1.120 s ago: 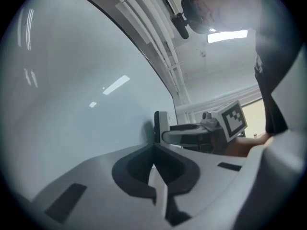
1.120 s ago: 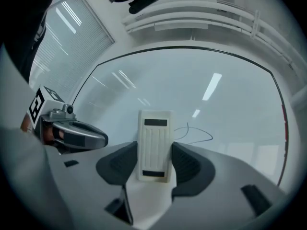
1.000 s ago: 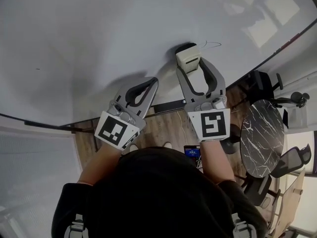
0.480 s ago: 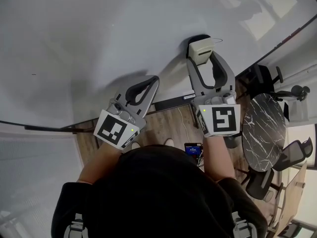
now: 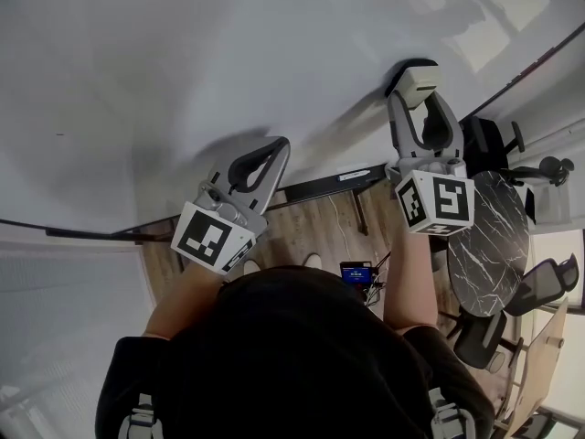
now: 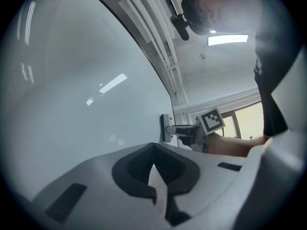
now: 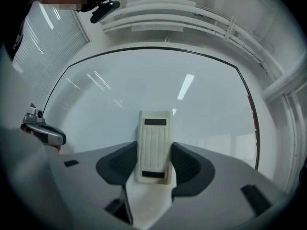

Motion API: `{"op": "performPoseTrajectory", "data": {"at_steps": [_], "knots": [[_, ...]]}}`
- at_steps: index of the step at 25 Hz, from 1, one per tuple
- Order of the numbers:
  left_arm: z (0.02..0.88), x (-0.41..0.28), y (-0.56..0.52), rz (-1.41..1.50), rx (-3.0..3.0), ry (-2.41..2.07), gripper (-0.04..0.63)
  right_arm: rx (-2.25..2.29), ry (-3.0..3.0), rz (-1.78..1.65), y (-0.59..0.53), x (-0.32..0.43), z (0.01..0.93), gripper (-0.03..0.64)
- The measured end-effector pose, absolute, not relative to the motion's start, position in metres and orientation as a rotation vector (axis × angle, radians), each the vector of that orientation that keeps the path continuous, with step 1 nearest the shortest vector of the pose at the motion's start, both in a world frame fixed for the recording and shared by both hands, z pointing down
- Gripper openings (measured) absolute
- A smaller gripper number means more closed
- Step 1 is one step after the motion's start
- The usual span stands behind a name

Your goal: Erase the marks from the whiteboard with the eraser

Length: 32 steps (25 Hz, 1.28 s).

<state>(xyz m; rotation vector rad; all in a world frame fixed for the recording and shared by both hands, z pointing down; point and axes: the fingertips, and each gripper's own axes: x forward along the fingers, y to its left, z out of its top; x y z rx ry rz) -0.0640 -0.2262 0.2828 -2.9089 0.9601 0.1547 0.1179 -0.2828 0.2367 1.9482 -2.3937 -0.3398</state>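
On whiteboard point(image 5: 228, 53), eraser point(image 5: 422, 80) in right tongs point(image 5: 419, 99), wood floor point(image 5: 315, 231)

Whiteboard point(image 5: 183, 53): no legible writing.
Eraser point(image 7: 154, 145): no print readable.
Marker cubes point(image 5: 437, 204): black-and-white squares only — no letters, no digits.
Small screen point(image 5: 355, 273): lit — too small to read.
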Motion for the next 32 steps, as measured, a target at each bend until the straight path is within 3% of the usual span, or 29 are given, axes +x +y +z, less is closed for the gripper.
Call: {"op": "performPoseTrajectory", "data": {"at_steps": [19, 32], "knots": [[0.279, -0.077, -0.221, 0.146, -2.858, 1.022, 0.005, 2.007, -2.408, -0.226, -0.274, 0.144, 0.244, 0.221], [0.269, -0.098, -0.224, 0.154, -2.800, 1.066, 0.003, 1.743, -2.522, -0.355, -0.255, 0.036, 0.241, 0.221]]}}
